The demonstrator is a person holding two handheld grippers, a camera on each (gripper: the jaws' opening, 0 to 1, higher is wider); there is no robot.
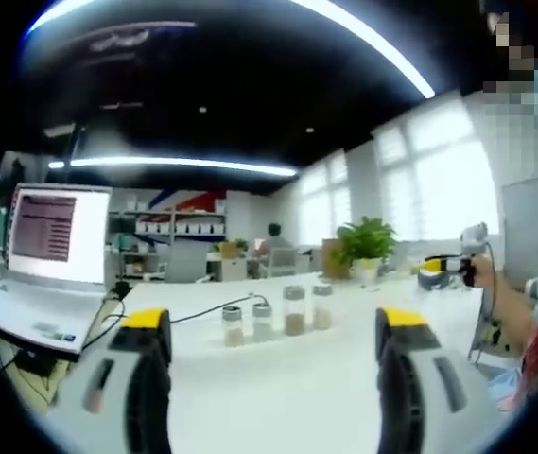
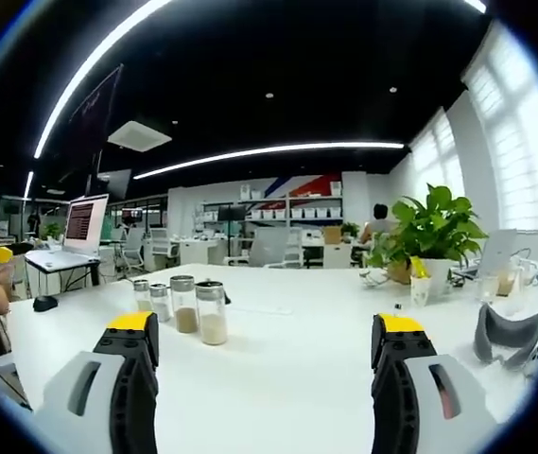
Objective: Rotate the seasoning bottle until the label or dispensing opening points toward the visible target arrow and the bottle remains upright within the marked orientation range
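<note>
Several clear seasoning bottles [image 1: 278, 317] with silver caps stand upright in a row on the white table [image 1: 278, 397], each part filled with pale or brown powder. In the right gripper view the same row [image 2: 185, 305] stands left of centre. My left gripper [image 1: 273, 326] is open, its yellow-tipped jaws wide apart, well short of the bottles. My right gripper [image 2: 267, 326] is open too, with the nearest bottle [image 2: 212, 313] beyond its left jaw. Nothing is between either pair of jaws.
An open laptop [image 1: 56, 236] with cables sits on the left of the table. A potted plant [image 2: 429, 227] stands at the far right, and a grey curved object [image 2: 505, 333] lies near it. A hand holds the other gripper [image 1: 448, 268] off to the right.
</note>
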